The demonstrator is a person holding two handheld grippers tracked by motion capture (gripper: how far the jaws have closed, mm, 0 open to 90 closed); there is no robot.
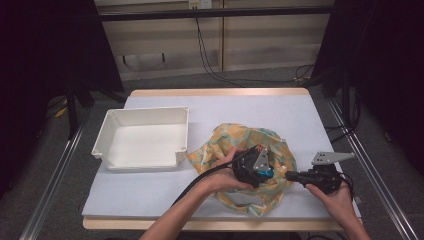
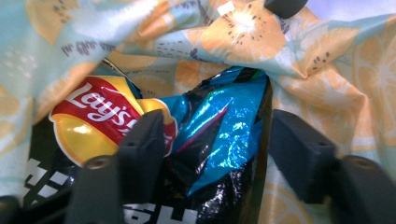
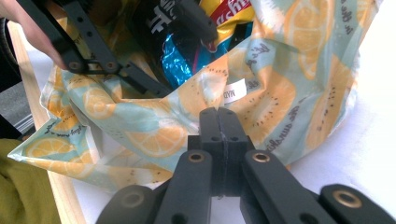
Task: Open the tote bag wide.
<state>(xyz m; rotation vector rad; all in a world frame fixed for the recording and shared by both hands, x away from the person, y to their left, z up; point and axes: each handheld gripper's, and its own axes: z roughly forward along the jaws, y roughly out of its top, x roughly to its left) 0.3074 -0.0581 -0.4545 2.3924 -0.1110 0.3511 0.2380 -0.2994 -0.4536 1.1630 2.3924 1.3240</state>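
Note:
A cloth bag (image 1: 235,137) printed with orange slices lies crumpled on the table, right of centre. My left gripper (image 1: 255,167) reaches into its mouth. In the left gripper view its jaws (image 2: 217,135) stand either side of a black and blue Lay's chip packet (image 2: 219,126) and press on it, with the bag's cloth (image 2: 327,84) all round. My right gripper (image 1: 289,175) sits at the bag's right rim. In the right gripper view its jaws (image 3: 218,114) are pressed together on the edge of the cloth (image 3: 275,93), and the packet (image 3: 175,58) shows inside the bag's mouth.
An empty white plastic tray (image 1: 145,114) stands at the left of the white mat (image 1: 250,107). The wooden table edge (image 1: 125,223) runs along the front. Cables trail over the floor behind the table.

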